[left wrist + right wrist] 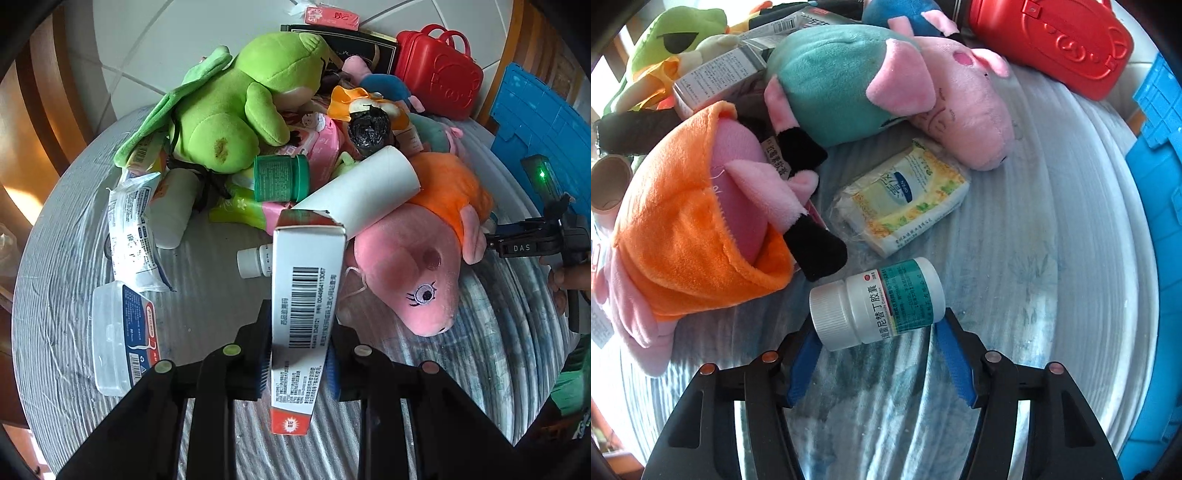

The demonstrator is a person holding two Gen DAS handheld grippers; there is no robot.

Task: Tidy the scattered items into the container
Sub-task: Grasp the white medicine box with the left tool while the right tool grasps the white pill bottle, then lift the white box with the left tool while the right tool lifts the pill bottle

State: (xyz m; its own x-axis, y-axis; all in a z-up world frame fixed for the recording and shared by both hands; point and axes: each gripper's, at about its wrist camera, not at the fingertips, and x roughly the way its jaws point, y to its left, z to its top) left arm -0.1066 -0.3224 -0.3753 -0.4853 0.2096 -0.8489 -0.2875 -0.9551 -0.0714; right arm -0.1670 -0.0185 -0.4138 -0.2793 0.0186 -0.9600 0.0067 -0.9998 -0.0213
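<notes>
My left gripper (297, 354) is shut on a white and red medicine box (304, 314) with a barcode, held upright above the round table (55, 266). Beyond it lies a pile: a green frog plush (236, 99), a pink pig plush in orange (421, 243), a white tube (362, 192), a green jar (282, 177). My right gripper (877, 332) is open around a white pill bottle (875, 302) lying on the table; its blue pads (955, 358) flank the bottle with gaps. The blue container (1152, 192) stands at the right edge.
A tissue pack (905, 195), a pig plush in teal (886, 88) and a red toy suitcase (1056, 40) lie beyond the bottle. A clear plastic box (118, 332), a white packet (133, 236) and a small white bottle (255, 260) lie at left. The blue container also shows in the left wrist view (543, 122).
</notes>
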